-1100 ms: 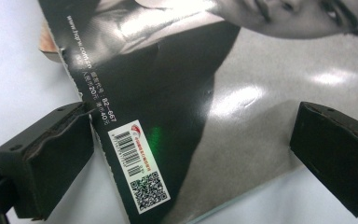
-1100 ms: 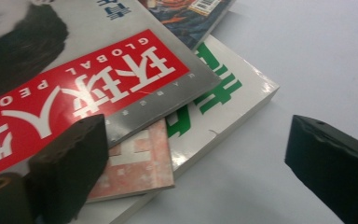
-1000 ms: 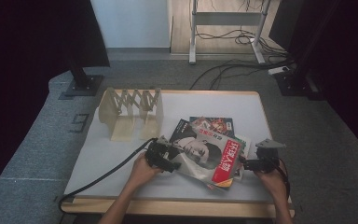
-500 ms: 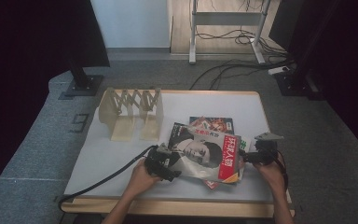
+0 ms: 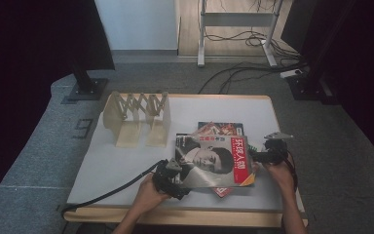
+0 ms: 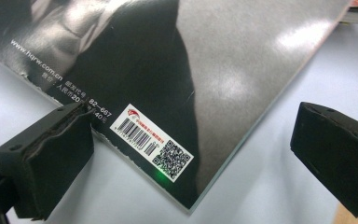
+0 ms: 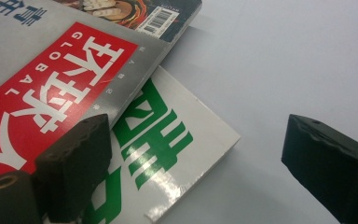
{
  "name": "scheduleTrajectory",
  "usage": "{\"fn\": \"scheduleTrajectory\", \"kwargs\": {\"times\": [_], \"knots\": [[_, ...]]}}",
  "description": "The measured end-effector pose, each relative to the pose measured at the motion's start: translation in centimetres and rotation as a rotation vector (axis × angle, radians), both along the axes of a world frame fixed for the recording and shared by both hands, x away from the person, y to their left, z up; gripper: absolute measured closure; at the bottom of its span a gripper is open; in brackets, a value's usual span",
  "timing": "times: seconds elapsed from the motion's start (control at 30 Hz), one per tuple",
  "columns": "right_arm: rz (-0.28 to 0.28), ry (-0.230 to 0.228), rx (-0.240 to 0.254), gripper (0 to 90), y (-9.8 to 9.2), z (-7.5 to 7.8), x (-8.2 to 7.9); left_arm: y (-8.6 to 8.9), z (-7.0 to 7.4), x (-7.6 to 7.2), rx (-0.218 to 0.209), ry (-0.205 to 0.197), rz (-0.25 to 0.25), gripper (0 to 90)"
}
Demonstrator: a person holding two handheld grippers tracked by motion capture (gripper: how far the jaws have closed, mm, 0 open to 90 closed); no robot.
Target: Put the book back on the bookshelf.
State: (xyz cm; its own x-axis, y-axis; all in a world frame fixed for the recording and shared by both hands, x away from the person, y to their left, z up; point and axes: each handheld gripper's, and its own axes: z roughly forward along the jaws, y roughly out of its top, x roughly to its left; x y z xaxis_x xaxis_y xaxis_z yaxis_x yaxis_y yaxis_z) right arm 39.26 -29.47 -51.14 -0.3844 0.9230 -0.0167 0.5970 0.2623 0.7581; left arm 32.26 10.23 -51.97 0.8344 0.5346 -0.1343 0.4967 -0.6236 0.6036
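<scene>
A loose stack of magazines lies right of centre on the white table point(image 5: 126, 161). The top magazine point(image 5: 214, 158) is grey with a portrait and a red title band. My left gripper point(image 5: 173, 175) is at its near left corner. In the left gripper view that gripper point(image 6: 193, 126) stands open, with the barcode corner of the top magazine point(image 6: 168, 70) between the jaws and the left pad point(image 6: 51, 158) at the cover's edge. My right gripper point(image 5: 268, 156) is at the stack's right side. It point(image 7: 200, 135) is open and its jaws have just been closing a little. The corner of a green-and-white magazine point(image 7: 168, 140) lies between them, not pressed.
A folding wooden rack point(image 5: 136, 114) stands at the back left of the table. A third magazine point(image 7: 168, 18) with a barcode sticks out at the stack's far side. The left gripper's black cable point(image 5: 112, 192) runs off the near left edge. The table's right edge is close to my right hand.
The top magazine has turned from tilted to nearly square with the table edge. My left hand slid toward the near edge, and my right hand moved in toward the stack.
</scene>
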Motion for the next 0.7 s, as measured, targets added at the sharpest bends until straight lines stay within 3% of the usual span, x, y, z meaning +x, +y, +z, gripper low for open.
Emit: {"fn": "scheduleTrajectory", "kwargs": {"times": [0.13, 0.27, 0.43, 0.6, 0.63, 0.7], "knots": [[-0.005, 0.005, -0.012, 12.6, 0.3, 0.0, 0.4, -0.1, -0.1, -0.6, 0.002, -0.008, -0.007, 0.0], [0.004, 0.013, -0.025, 10.0, 0.2, 0.1, 0.4, 0.1, 0.4, -0.5, 0.000, -0.010, -0.018, 0.0], [0.031, -0.008, -0.018, 6.0, 0.2, 1.2, -0.9, 1.1, 2.5, 1.1, -0.055, -0.073, 0.003, 0.0], [0.071, -0.011, -0.016, 1.1, 0.7, 1.5, -2.3, 1.8, 3.4, 2.9, -0.102, -0.076, 0.018, 1.2], [0.078, -0.010, -0.016, 0.0, 0.8, 1.5, -2.6, 1.8, 3.6, 3.3, -0.084, -0.075, 0.015, 1.2], [0.105, -0.003, -0.009, 0.0, 1.3, 1.5, -3.4, 1.0, 3.9, 3.7, -0.023, -0.111, -0.001, 0.0]]}}
